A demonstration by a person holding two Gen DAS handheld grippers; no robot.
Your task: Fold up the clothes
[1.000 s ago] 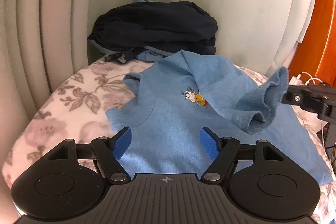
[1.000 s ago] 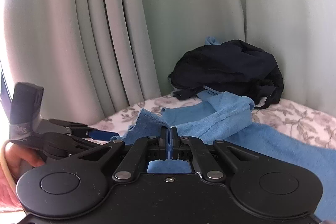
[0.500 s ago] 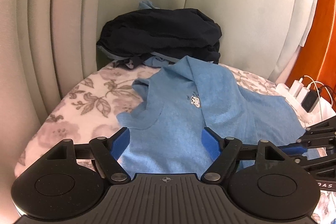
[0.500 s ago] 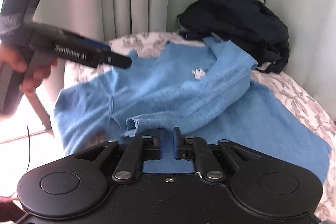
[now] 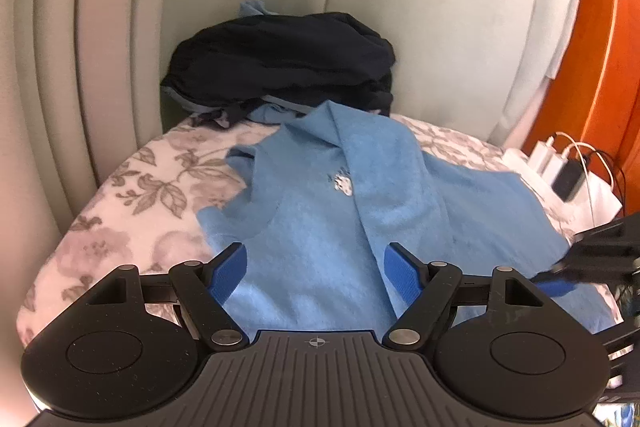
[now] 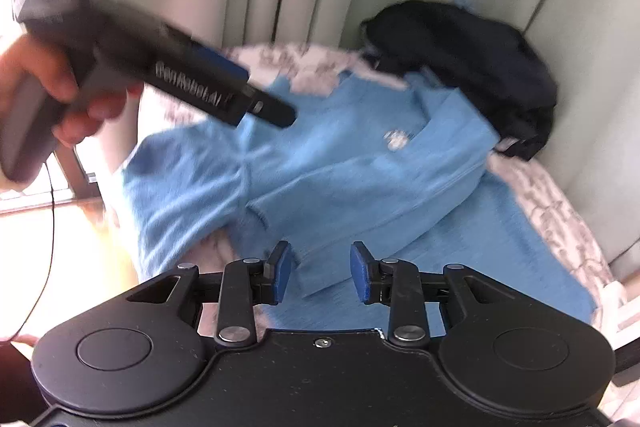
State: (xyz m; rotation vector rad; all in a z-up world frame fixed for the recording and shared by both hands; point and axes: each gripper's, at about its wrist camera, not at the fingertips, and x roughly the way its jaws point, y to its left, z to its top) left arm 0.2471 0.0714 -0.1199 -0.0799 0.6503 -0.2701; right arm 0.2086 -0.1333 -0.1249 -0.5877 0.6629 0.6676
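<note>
A light blue shirt [image 5: 320, 219] with a small white print [image 5: 344, 185] lies spread on the floral blanket [image 5: 140, 195]. One sleeve is folded across its front [image 6: 360, 179]. My left gripper [image 5: 315, 255] hovers open over the shirt's near part, nothing between its blue pads. A hand [image 6: 60, 99] holds it at the upper left of the right wrist view. My right gripper [image 6: 320, 255] is low over the folded sleeve's edge. Its jaws are opening and the pads press on nothing. It also shows, blurred, at the right edge of the left wrist view [image 5: 580, 267].
A pile of dark clothes [image 5: 280, 67] sits at the back of the blanket against pale curtains [image 5: 100, 47]. An orange wooden board [image 5: 600, 67] stands at the right, with chargers and cables [image 5: 560, 167] on a white surface beside the shirt.
The right gripper held the sleeve raised a second ago. It has since laid it across the shirt, let go, parted its jaws and swung aside. The left gripper has barely moved.
</note>
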